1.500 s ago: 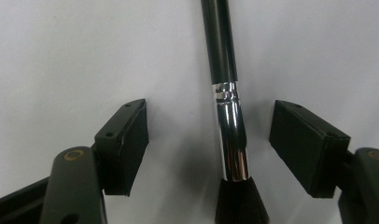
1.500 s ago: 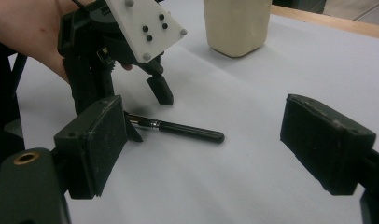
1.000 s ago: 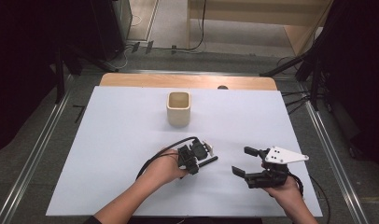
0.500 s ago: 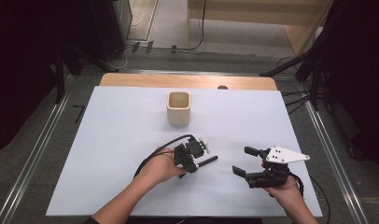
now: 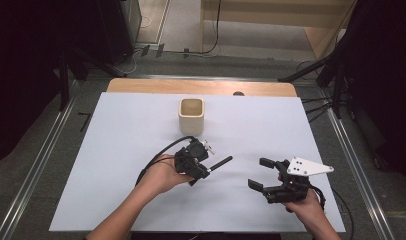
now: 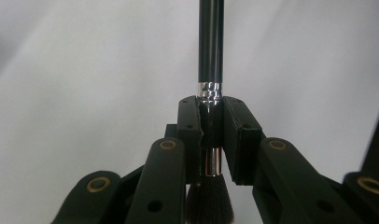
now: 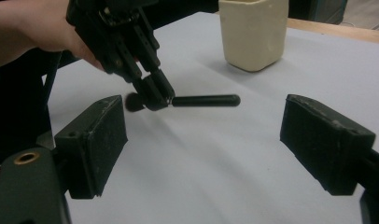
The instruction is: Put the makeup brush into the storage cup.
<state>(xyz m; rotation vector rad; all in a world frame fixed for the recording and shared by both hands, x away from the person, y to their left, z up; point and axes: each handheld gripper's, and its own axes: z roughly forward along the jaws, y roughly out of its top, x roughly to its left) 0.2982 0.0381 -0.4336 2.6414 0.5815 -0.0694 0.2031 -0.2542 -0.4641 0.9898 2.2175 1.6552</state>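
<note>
Even overhead light falls on the pale lavender-white surface (image 5: 116, 150) in the high view, while the surroundings sink into near-black. Shadows are soft and faint. The left gripper view is dim and grey — a small glint shows on the black-handled brush's silver metal ferrule (image 6: 209, 88). The right gripper view is slightly soft — near parts blur.

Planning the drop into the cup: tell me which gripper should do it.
Left. The left gripper is already shut on the brush and nearer the cup; the right gripper is open, empty, farther off.
</note>
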